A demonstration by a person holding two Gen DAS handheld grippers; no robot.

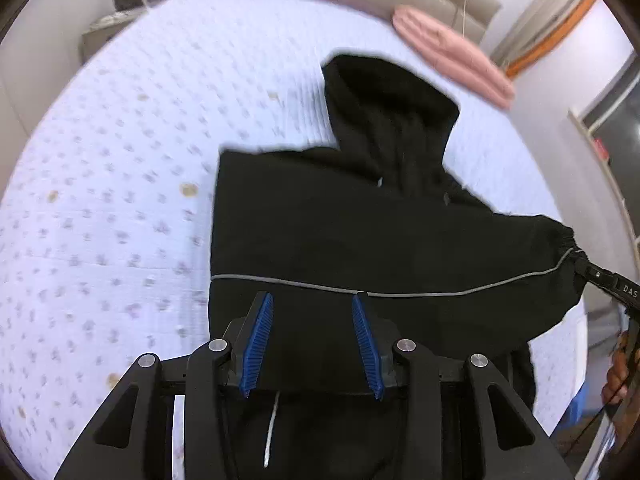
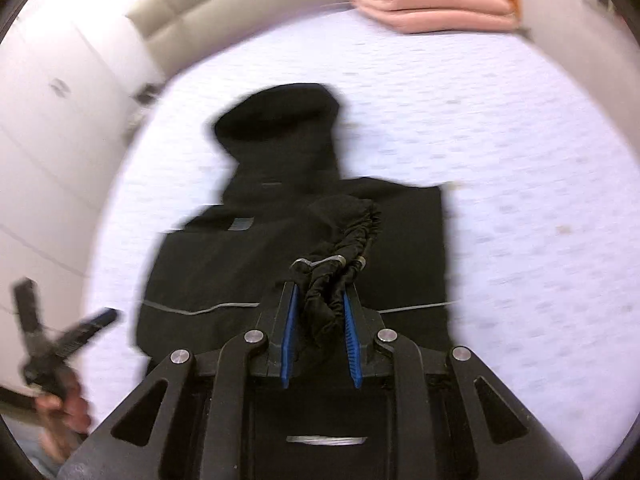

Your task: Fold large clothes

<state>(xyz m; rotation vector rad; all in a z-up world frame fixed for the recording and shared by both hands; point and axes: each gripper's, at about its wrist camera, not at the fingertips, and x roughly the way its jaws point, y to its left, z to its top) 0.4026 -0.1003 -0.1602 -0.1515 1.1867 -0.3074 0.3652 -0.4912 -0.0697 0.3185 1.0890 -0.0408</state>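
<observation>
A black hooded jacket (image 1: 360, 220) with a thin grey stripe lies on the bed, hood pointing away. In the right wrist view (image 2: 280, 248) its body lies flat. My right gripper (image 2: 320, 292) is shut on the bunched elastic sleeve cuff (image 2: 344, 248) and holds it over the jacket's body. The same gripper shows at the right edge of the left wrist view (image 1: 600, 276), pulling the sleeve out. My left gripper (image 1: 314, 300) is open over the jacket's lower part, with nothing between its blue pads (image 1: 260, 332). It also appears at lower left in the right wrist view (image 2: 60, 344).
The bed sheet (image 1: 120, 200) is white with a small floral print. A folded pink cloth (image 2: 436, 12) lies at the far edge by the beige headboard (image 2: 240, 4). A small bedside stand (image 1: 116, 24) is at the far left. A wall and curtain stand on the right.
</observation>
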